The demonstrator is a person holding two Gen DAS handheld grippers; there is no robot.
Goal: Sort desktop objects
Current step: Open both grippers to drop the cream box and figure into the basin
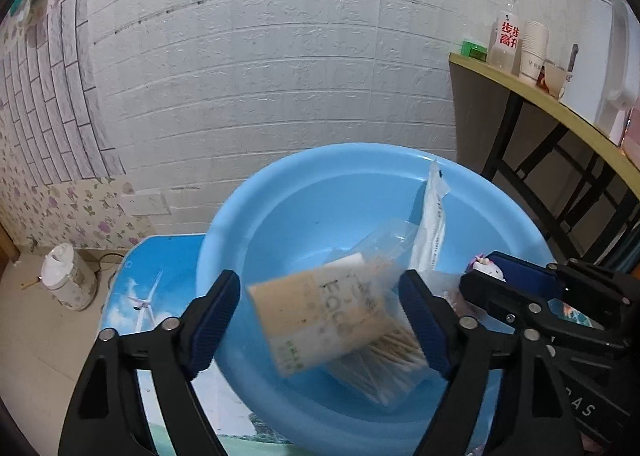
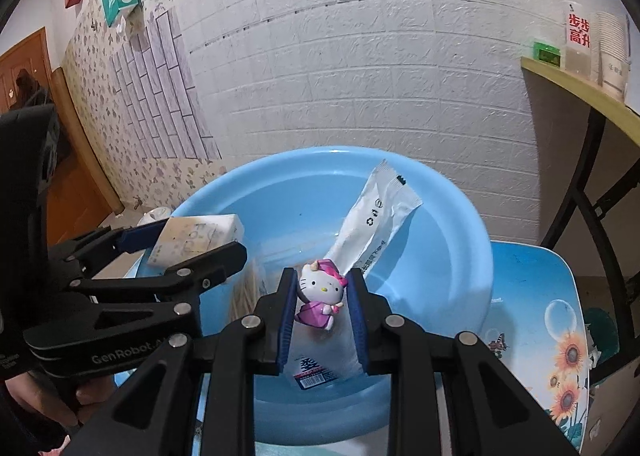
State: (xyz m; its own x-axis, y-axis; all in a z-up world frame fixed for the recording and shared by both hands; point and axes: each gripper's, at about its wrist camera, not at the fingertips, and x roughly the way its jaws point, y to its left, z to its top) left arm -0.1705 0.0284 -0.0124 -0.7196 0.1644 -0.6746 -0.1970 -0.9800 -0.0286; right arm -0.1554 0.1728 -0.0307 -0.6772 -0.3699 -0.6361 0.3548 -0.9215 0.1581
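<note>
My left gripper (image 1: 320,320) is over the blue basin (image 1: 280,216), its fingers spread wide. Between them sits a pack of cotton swabs (image 1: 332,320) with a tan paper label; it is blurred in the left wrist view. Its clear end, full of swab sticks, points down toward the basin floor. The right-hand pad (image 1: 424,324) is at the pack's edge, while the left-hand pad is clear of it. I cannot tell whether the pack is supported by the pad or is loose.

My right gripper (image 2: 320,296) is also over the basin (image 2: 440,216), just beside the left one. Its fingers are closed on a small cat figurine (image 2: 322,292) with a white head, a pink bow and a purple dress. The blue pads (image 2: 358,320) press on both sides of the figurine.

Inside the basin, a white sachet (image 2: 376,224) leans against the far wall, its upper end near the rim. A clear packet with a red-and-blue label (image 2: 312,370) lies on the basin floor below the figurine.

The basin stands on a tray with a printed picture (image 2: 560,336). To the right, a side table (image 2: 580,92) against the white brick wall carries a bottle (image 2: 578,40) and a stack of paper cups (image 2: 612,52).
</note>
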